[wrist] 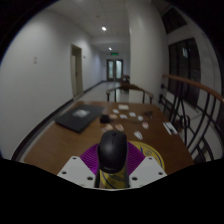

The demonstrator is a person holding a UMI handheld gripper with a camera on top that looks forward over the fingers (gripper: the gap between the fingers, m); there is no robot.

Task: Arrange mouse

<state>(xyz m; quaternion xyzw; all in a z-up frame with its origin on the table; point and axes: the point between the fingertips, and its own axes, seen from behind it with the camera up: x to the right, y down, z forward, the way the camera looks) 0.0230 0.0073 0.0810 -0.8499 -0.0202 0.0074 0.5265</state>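
While I watch through the camera riding on the gripper (113,172), I see its 2 fingers closed in on a dark mouse (113,152), the purple pads (93,160) pressing against it from either side. The mouse sits clamped between them, its rounded back toward me, lifted above the table (60,140) rather than resting on it, as far as I can judge. A bit of yellow shows just beside the mouse on the right finger; I cannot tell what it is.

The gripper points forward and slightly down along the length of the long wooden table. Beyond the fingers, on the left part of the table, lies a dark laptop (76,118), closed or nearly flat. Near it, further on, sits a small dark object (106,119) I cannot identify. Several white papers (136,116) are scattered over the middle and right of the table, well apart from the mouse.

Past the table, a corridor (95,70) with white walls runs toward a door (116,69), and a railing (190,100) curves along the right side.
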